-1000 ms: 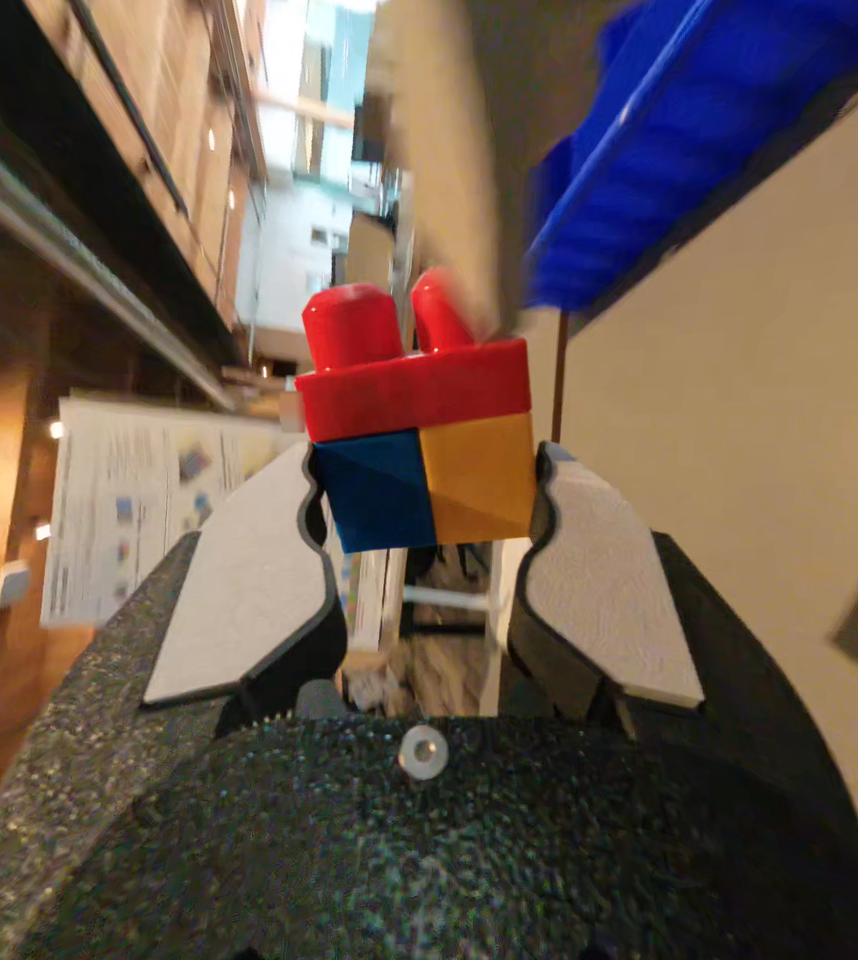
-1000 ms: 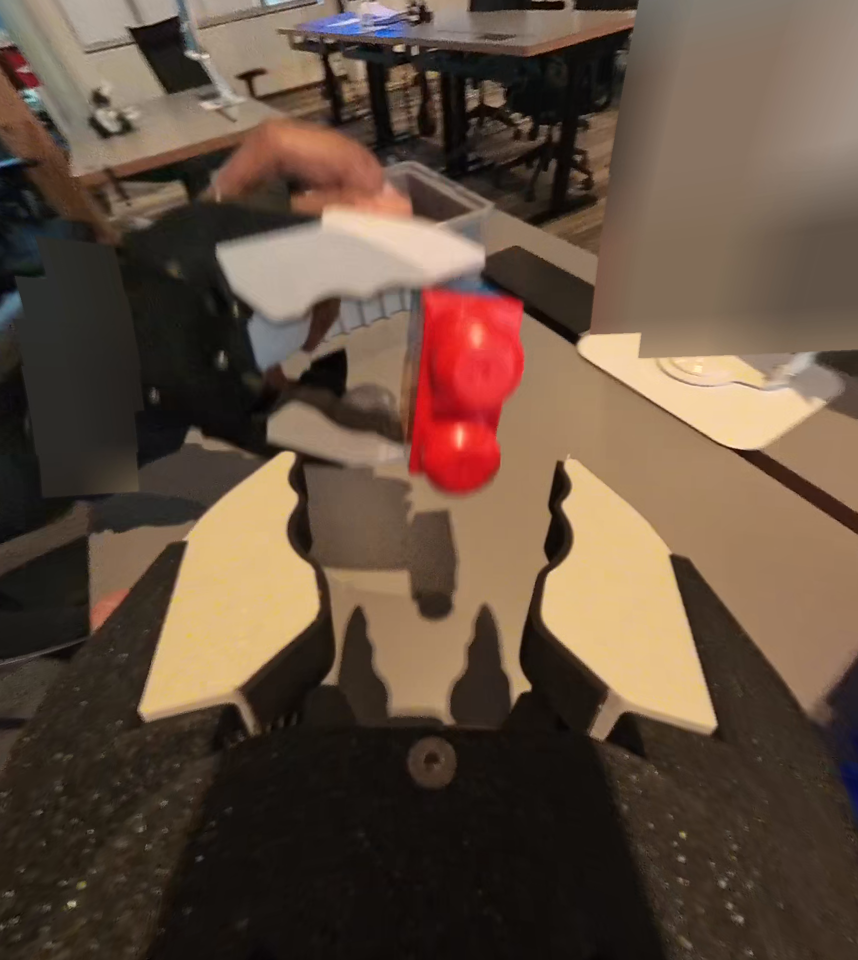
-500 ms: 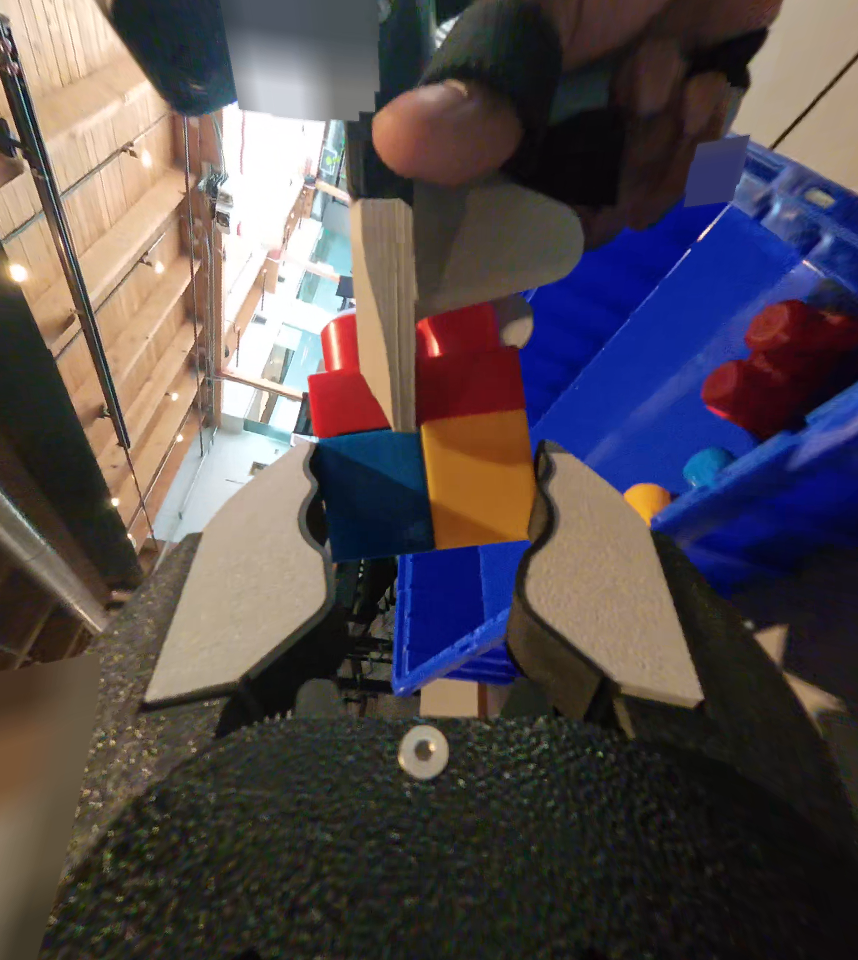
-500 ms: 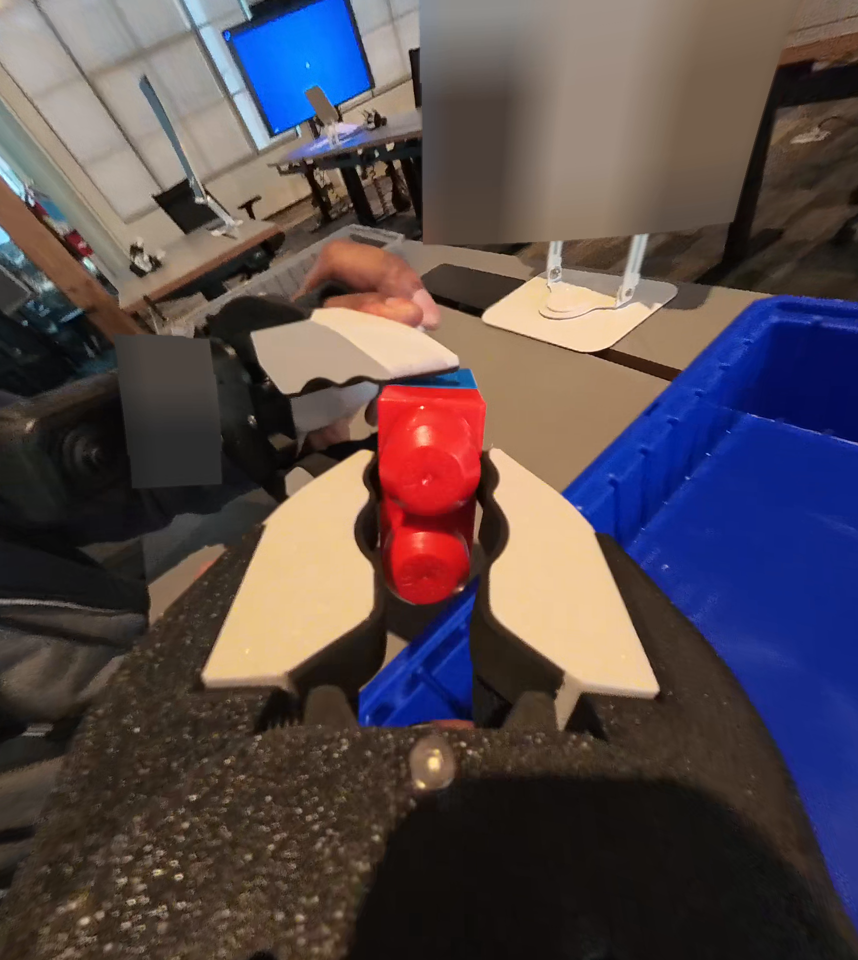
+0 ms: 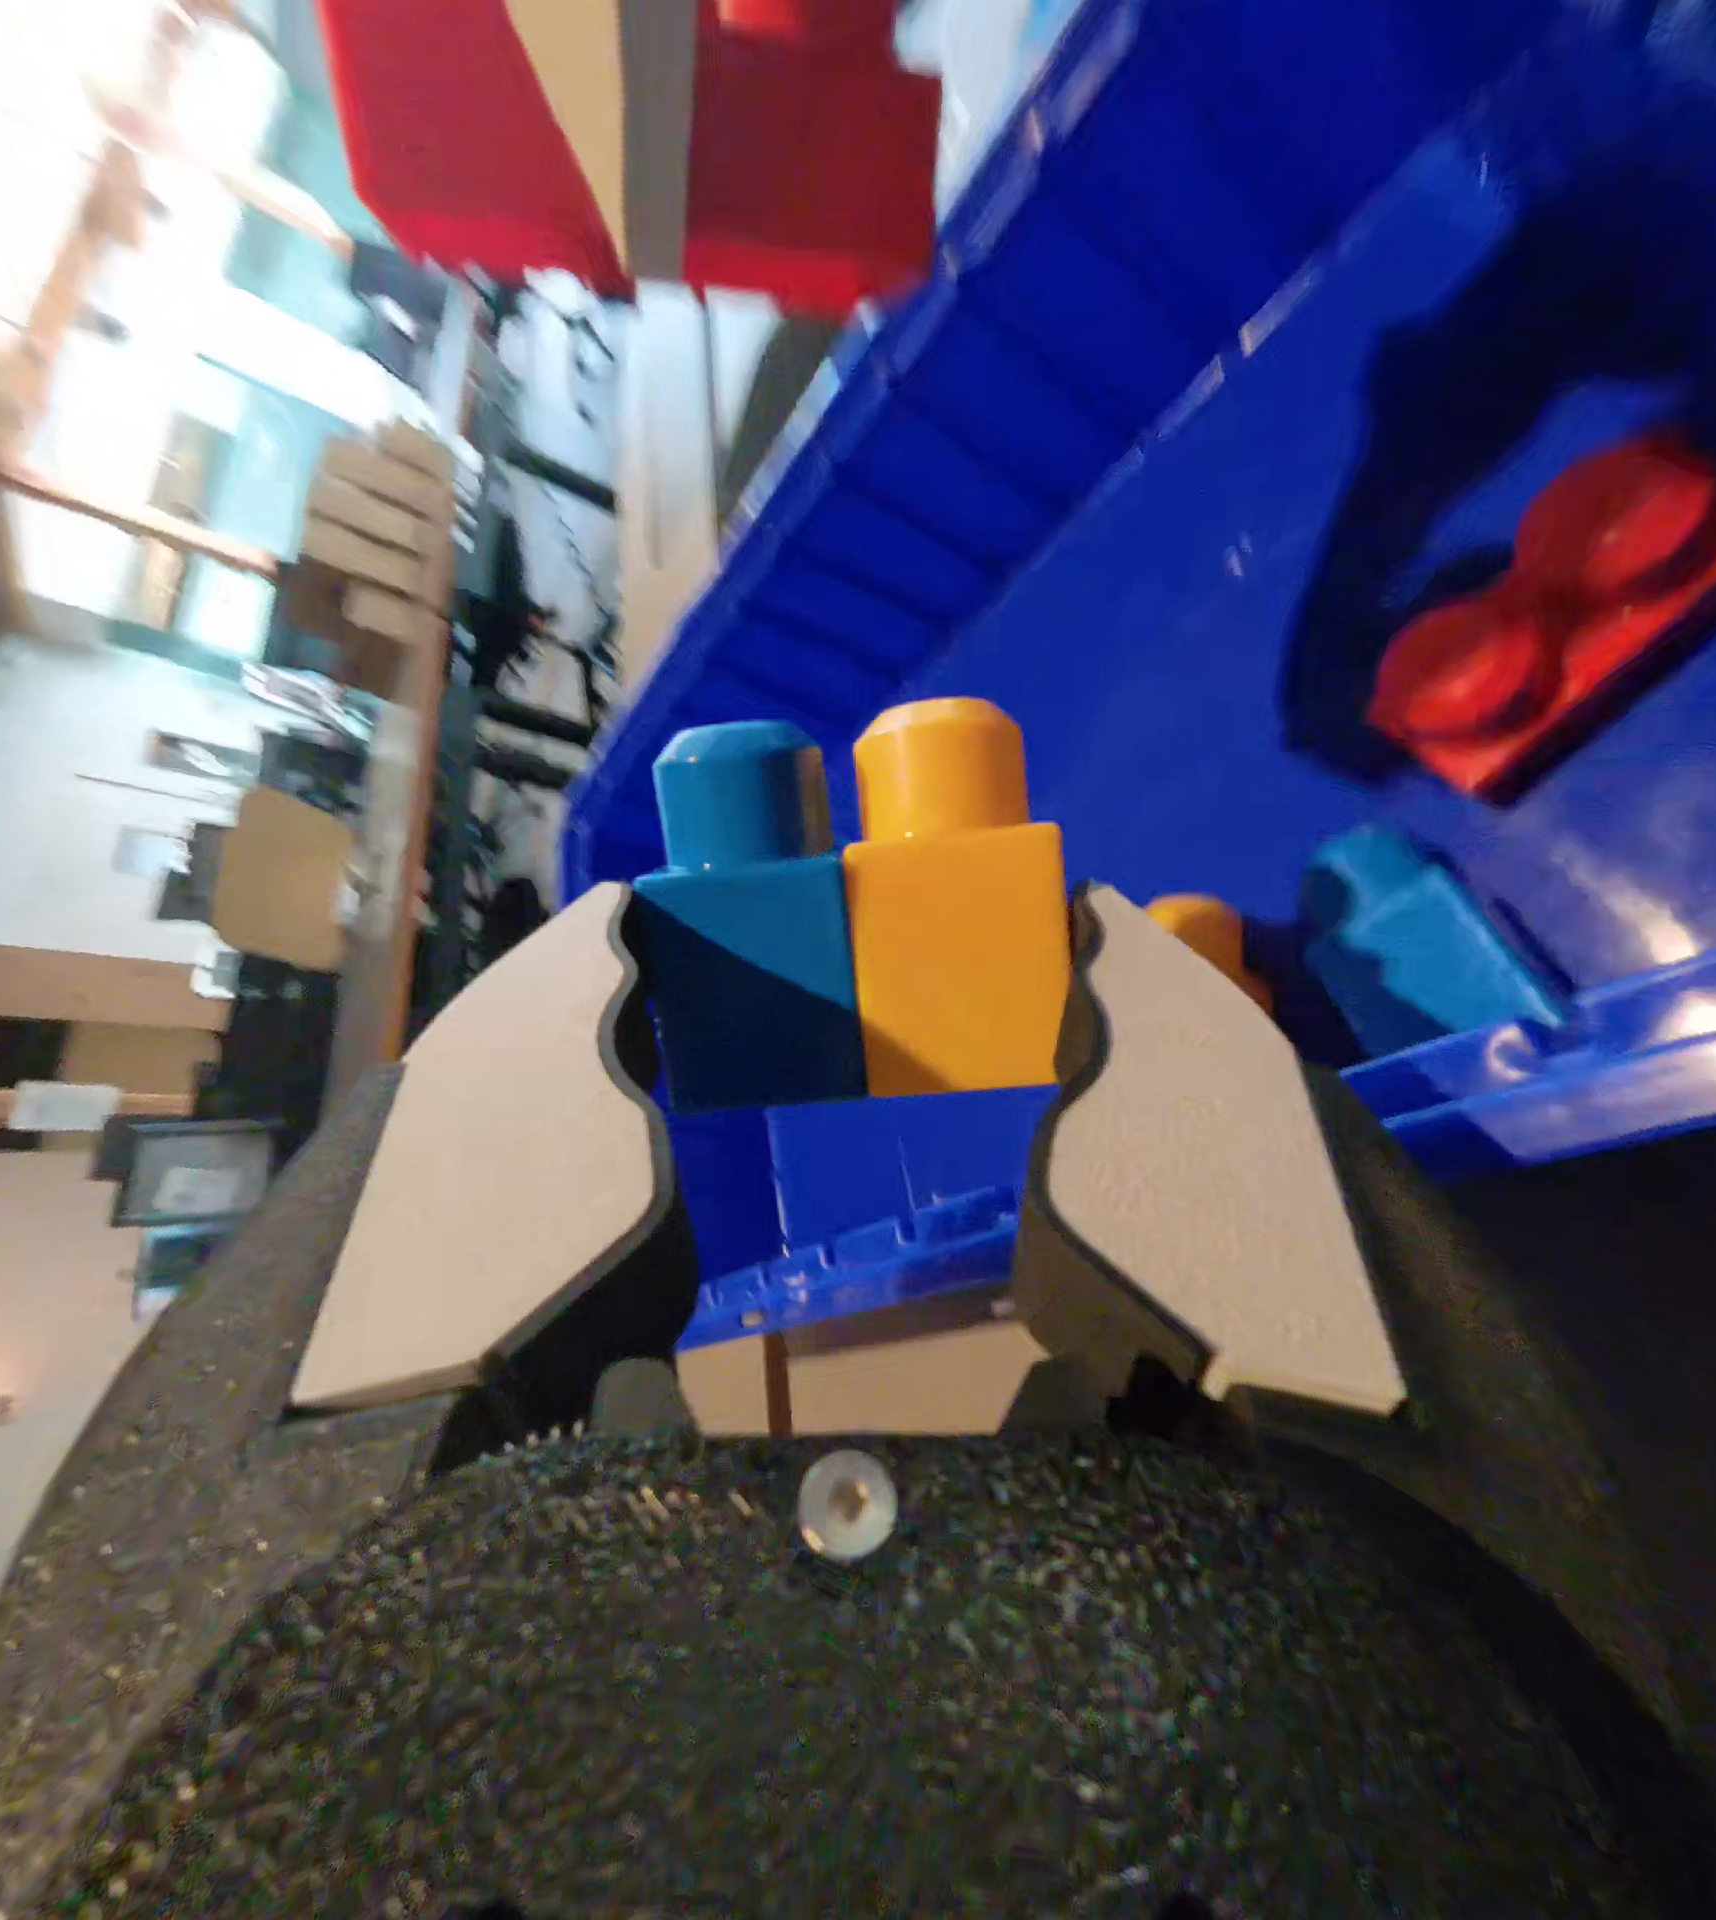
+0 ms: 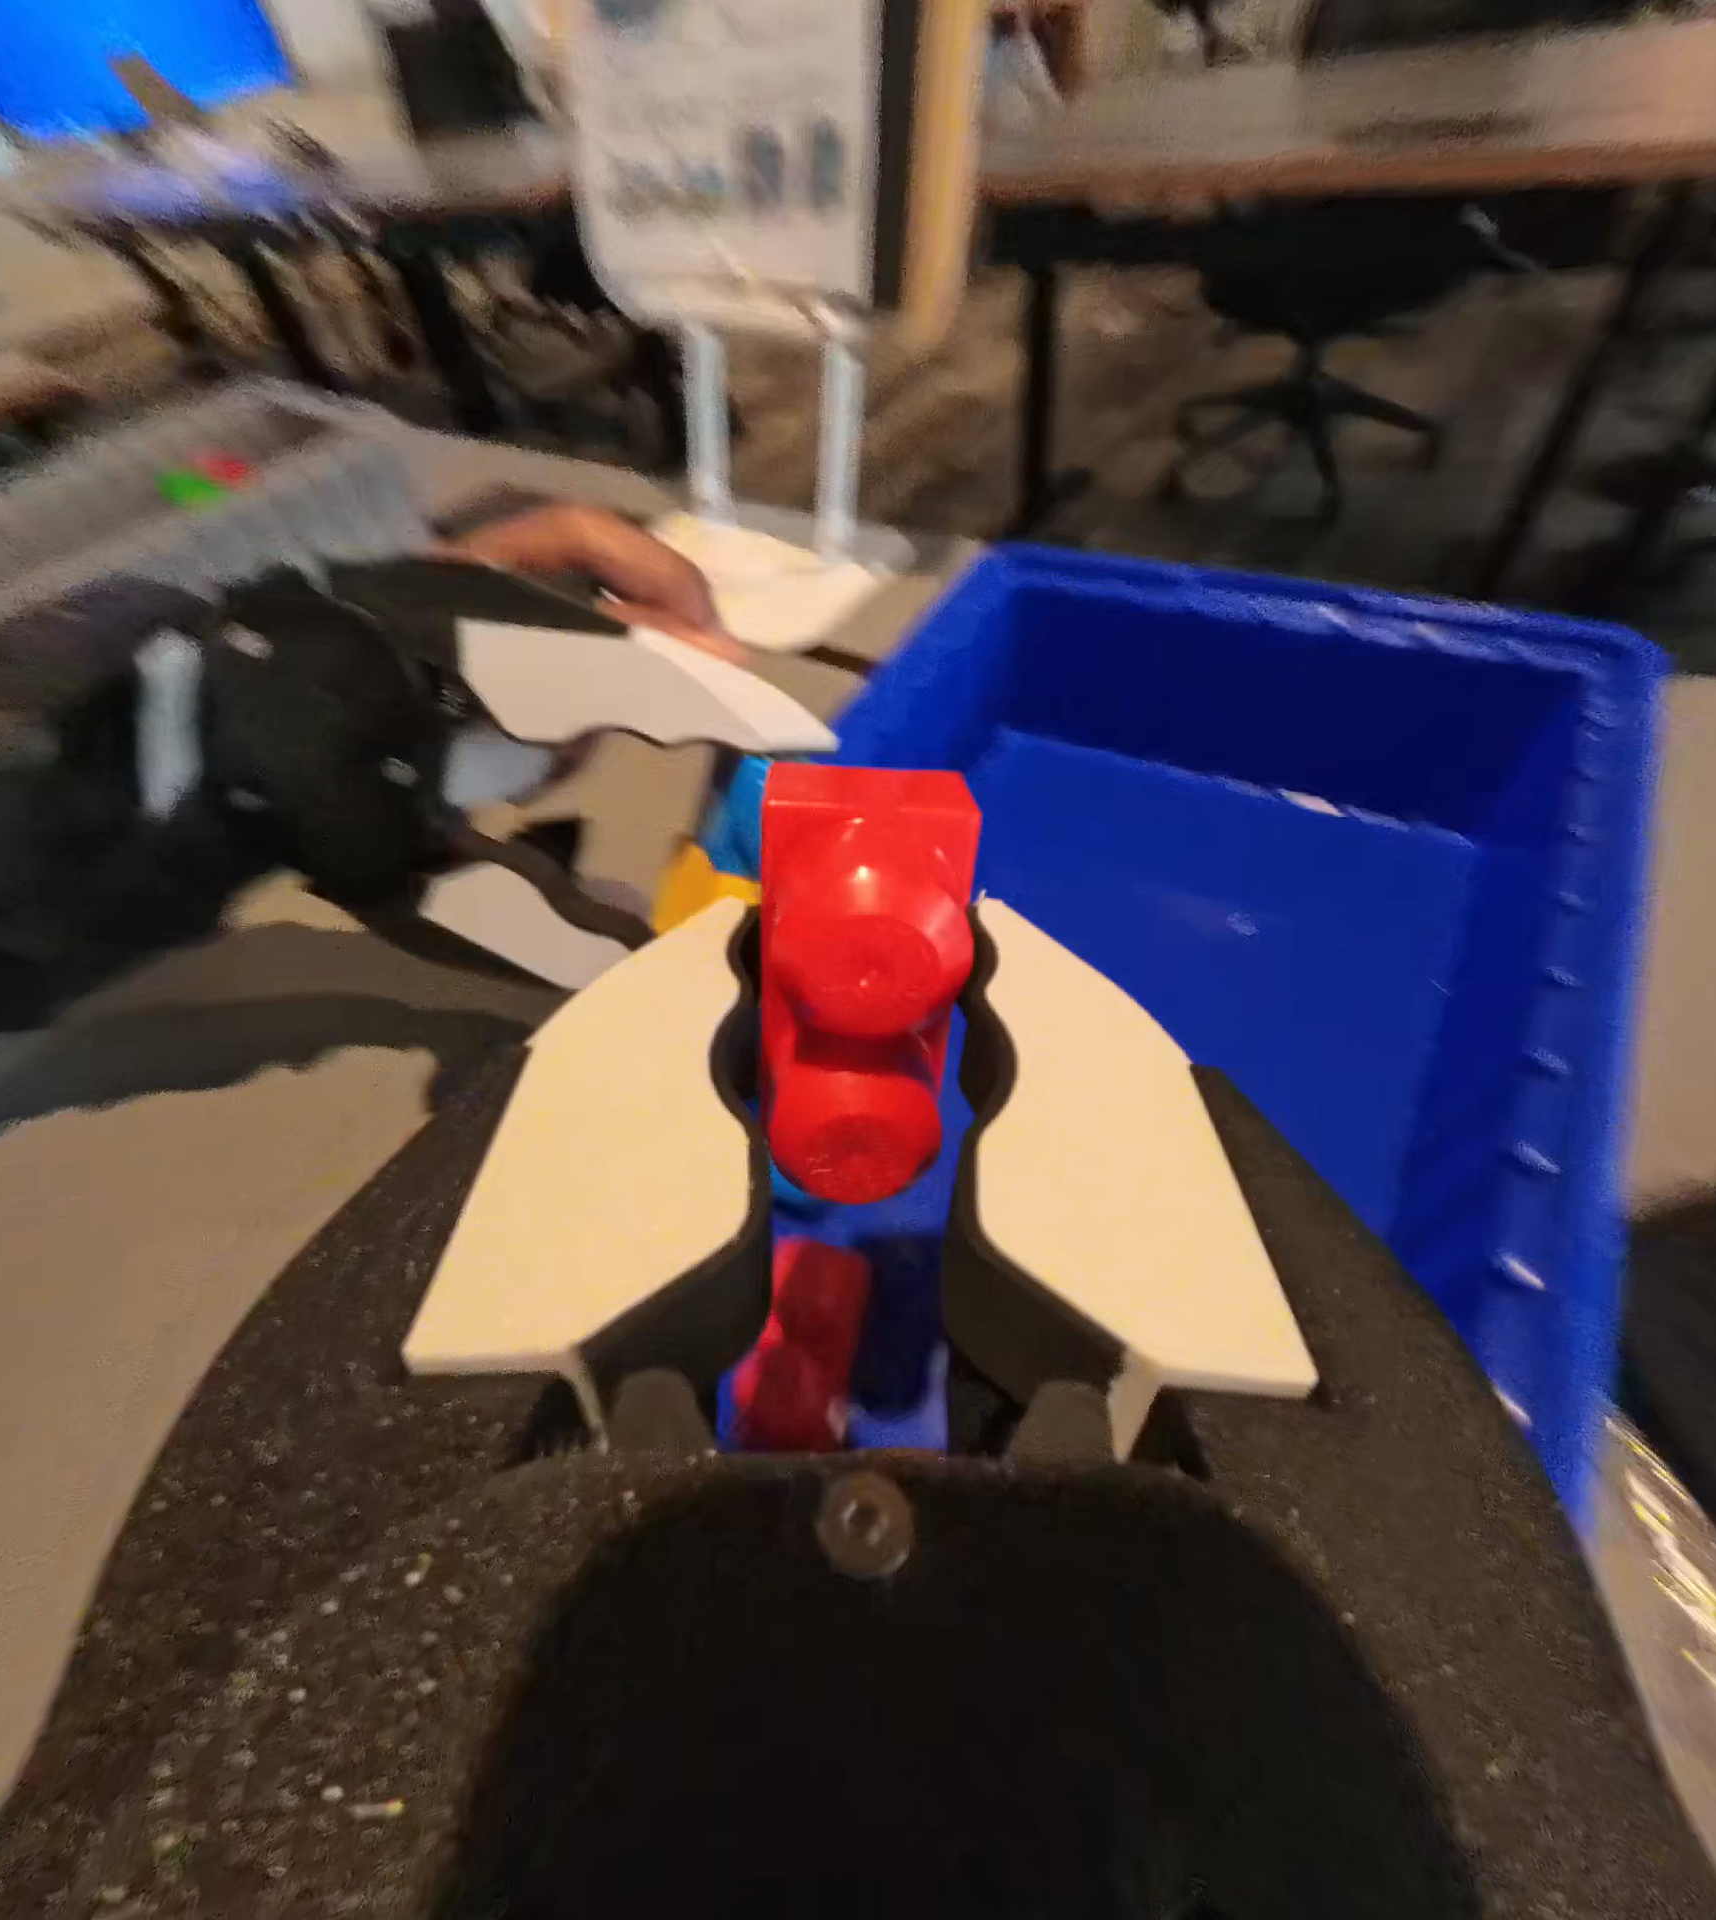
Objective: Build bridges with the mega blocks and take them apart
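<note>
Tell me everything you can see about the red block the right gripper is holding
The red block is glossy moulded plastic, a flat two-stud brick with two rounded cylindrical studs pointing back toward the camera. The right gripper is shut on it, pale finger pads pressing its two sides. It hangs in the air over the near corner of the blue bin, apart from the teal and yellow blocks in the left gripper. In the left wrist view it appears blurred at the top edge.

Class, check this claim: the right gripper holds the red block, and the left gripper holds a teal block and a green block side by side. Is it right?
Not quite. The left gripper holds a teal block beside an orange block, not a green one; the left wrist view shows this. The right gripper does hold the red block.
</note>
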Demonstrator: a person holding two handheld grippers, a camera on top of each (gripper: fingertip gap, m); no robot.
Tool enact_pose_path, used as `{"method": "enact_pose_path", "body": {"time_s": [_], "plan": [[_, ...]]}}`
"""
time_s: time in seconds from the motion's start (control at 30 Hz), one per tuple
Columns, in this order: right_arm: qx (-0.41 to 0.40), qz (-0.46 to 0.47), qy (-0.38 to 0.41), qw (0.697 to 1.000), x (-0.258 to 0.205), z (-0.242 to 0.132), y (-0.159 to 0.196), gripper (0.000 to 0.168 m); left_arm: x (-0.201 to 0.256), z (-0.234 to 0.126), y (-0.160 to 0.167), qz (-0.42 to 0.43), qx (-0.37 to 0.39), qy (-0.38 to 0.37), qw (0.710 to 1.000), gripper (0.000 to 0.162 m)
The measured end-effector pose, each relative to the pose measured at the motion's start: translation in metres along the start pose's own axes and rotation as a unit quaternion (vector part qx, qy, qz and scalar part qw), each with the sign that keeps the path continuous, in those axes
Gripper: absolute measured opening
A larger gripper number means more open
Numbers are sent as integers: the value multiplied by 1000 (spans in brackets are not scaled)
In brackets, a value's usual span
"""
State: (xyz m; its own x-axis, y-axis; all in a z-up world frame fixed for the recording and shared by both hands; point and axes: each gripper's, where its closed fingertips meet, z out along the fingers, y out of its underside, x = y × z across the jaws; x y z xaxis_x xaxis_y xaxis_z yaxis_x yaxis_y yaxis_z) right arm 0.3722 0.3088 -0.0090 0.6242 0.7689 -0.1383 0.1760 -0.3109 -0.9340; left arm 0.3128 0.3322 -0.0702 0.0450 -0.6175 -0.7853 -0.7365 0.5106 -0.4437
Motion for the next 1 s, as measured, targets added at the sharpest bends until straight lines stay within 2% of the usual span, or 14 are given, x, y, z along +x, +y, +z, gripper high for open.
{"method": "enact_pose_path", "body": {"time_s": [0.07,0.17,0.3,0.37,0.4,0.43,0.53,0.57,0.67,0.73,0.87,1.0], "plan": [[-92,-5,33,995,18,5,24,37,0,9,6,4,-32,29,999,76],[-209,-2,38,977,29,21,59,37,7,22,7,-31,-66,129,989,76],[-373,-14,40,927,41,29,113,38,25,43,27,-55,-153,263,951,76],[-429,-16,28,903,43,31,134,38,35,52,33,-66,-182,322,927,77],[-443,-3,23,896,44,33,142,38,34,59,34,-69,-181,321,927,77],[-450,4,27,893,48,35,147,45,33,65,36,-69,-186,317,927,76],[-451,20,47,891,59,33,156,60,33,71,48,-92,-214,308,923,66],[-435,18,54,898,60,33,151,64,29,72,49,-105,-208,292,927,68],[-382,-4,69,921,59,30,127,67,8,67,42,-163,-143,232,948,76],[-347,-20,81,934,54,28,109,69,-14,48,38,-205,-85,175,959,82],[-258,-66,42,963,7,36,65,69,-55,-29,53,-285,1,65,956,82],[-164,-118,-49,978,-81,61,25,71,-78,-138,121,-346,-9,-36,938,80]]}}
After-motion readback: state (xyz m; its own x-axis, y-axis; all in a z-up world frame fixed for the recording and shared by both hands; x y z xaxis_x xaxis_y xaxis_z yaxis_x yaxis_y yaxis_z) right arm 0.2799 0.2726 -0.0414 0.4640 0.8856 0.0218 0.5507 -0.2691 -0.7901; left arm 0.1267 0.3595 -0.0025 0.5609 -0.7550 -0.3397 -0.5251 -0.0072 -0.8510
